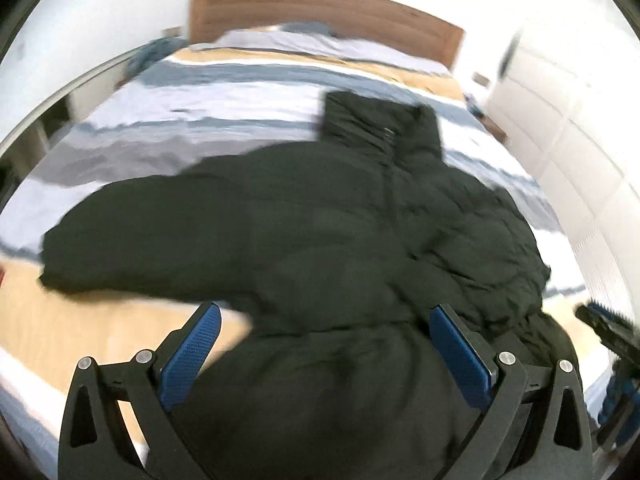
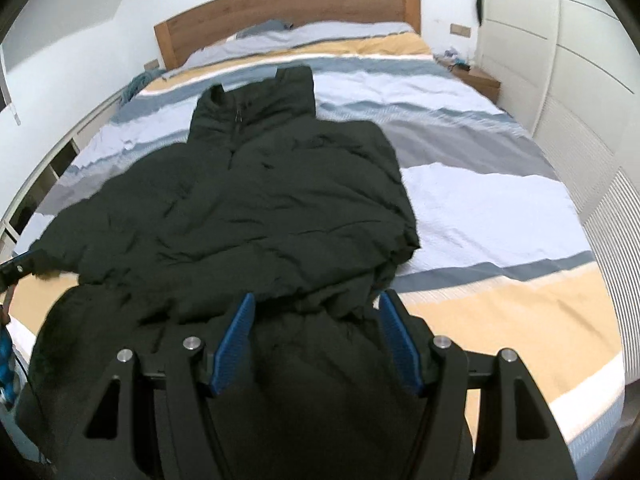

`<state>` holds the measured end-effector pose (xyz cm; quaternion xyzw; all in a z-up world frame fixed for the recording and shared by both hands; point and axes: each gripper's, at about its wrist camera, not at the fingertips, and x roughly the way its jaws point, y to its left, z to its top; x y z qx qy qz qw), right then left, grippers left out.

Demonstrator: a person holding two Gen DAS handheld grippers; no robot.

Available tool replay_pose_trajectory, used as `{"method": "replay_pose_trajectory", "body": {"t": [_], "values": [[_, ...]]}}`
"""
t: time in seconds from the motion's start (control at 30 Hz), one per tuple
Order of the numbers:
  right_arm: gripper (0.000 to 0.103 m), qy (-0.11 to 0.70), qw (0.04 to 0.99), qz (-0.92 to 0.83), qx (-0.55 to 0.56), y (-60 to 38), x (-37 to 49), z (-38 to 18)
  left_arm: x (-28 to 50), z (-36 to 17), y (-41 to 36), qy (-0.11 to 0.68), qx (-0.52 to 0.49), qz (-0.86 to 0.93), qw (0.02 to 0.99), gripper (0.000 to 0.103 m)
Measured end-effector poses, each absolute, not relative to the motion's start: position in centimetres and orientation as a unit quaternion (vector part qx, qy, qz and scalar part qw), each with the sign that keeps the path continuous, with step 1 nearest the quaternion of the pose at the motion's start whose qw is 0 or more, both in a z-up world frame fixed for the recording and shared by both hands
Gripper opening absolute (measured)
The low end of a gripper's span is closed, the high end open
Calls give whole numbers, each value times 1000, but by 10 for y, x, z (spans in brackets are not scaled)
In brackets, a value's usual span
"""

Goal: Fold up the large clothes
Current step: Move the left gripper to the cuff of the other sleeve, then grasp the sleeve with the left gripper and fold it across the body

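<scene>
1. A large black padded jacket [image 2: 248, 208] lies on the bed [image 2: 480, 208], collar toward the wooden headboard [image 2: 288, 4], its near hem bunched up at the bed's near edge.
2. One sleeve [image 1: 132, 240] stretches out flat to the left in the left wrist view, across the striped cover.
3. The right claw [image 2: 316, 340] stands partly open with the jacket's bunched hem between its blue pads [image 2: 236, 344]; whether the pads press on the cloth cannot be told.
4. The left claw [image 1: 324, 356] stands wide, its blue pads [image 1: 192, 356] on either side of a mound of the jacket's lower cloth; the picture is blurred, and a grip cannot be told.
5. The bed carries a cover striped in pale blue, grey, white and tan, with pillows [image 2: 320, 34] at the headboard.
6. White wardrobe doors [image 2: 560, 60] stand along the right; a small bedside stand [image 2: 480, 80] sits beside the bed there, small items on it too blurred to name.
</scene>
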<state>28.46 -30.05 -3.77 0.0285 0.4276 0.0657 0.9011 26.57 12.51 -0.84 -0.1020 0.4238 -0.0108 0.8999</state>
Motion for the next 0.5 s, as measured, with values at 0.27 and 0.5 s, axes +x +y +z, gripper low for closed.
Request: {"method": "replay_pose_trajectory", "body": {"t": [0.27,0.5], "values": [[63,414,908,25,49,-312,235,-12,234,-42,321,404,-269,71,871,102],[63,395,915,10,80,-326,228,8,227,-109,427,378,-407,126,822,102]]}}
